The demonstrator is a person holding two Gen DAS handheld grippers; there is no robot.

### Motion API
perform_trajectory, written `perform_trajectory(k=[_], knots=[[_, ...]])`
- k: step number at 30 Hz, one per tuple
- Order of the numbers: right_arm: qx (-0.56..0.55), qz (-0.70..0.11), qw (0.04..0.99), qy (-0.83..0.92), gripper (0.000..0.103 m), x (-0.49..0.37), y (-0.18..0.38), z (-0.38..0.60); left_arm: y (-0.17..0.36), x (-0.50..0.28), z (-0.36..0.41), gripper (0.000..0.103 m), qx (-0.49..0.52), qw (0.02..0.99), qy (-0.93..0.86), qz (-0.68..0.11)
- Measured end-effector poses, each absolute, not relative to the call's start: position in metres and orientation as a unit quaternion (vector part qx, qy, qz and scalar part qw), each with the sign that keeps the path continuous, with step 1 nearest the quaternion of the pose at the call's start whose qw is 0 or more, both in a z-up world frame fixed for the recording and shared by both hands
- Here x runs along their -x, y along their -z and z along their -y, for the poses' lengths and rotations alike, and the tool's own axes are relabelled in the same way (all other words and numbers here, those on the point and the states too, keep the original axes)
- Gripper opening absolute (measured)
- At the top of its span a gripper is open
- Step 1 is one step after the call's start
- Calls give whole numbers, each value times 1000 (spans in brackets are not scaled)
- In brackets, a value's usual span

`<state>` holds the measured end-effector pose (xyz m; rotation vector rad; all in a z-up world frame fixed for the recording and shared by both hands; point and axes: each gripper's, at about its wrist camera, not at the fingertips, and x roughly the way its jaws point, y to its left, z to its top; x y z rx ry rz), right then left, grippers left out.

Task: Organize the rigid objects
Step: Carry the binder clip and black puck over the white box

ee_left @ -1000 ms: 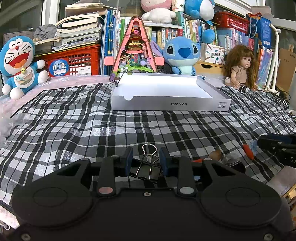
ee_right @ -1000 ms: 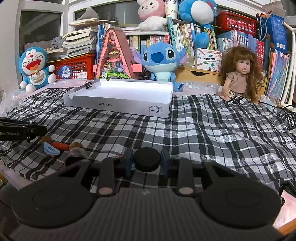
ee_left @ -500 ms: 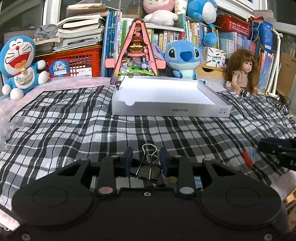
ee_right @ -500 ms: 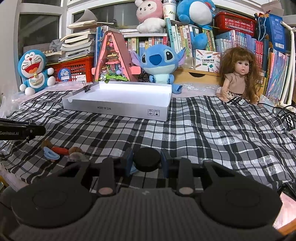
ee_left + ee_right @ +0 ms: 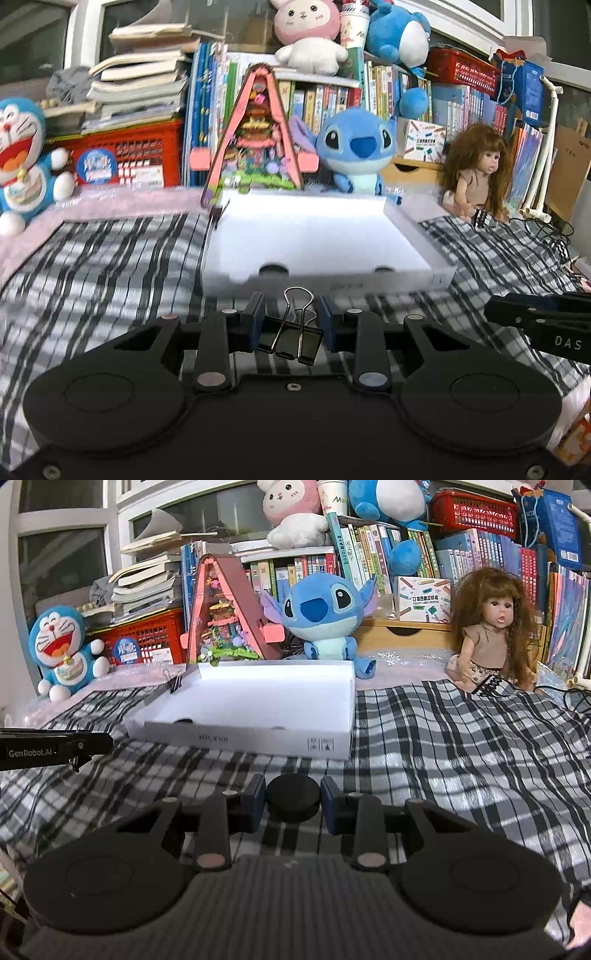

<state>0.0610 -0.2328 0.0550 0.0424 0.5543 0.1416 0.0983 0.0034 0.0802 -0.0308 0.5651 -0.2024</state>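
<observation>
the left gripper [image 5: 291,325] clamps one black binder clip [image 5: 293,338], the right gripper [image 5: 293,799] pinches one black round disc [image 5: 293,798], both above the checked cloth [image 5: 461,746]. ahead lies one white tray [image 5: 258,738], a second binder clip [image 5: 174,682] clipped on its far left corner, one stitch plush [image 5: 325,613] and one doll [image 5: 491,631] behind.

Box [image 5: 258,701] on cloth [image 5: 461,746], toys [image 5: 325,609] behind.
</observation>
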Motion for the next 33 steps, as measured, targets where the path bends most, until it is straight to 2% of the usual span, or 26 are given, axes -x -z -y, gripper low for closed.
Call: perform_trajectory(k=[11,22,33], knots=[[-64,-318,943,-74,37,-128,-77,232,-96,-170,0,29,38,944,103,-312],[-93,-383,917,-57,37,-211,-74,217,-68,-260,4,29,73,922,67,-375],[-72,-411,908,-40,37,-255,-51,204,-42,-295,7,29,92,915,50,-390]])
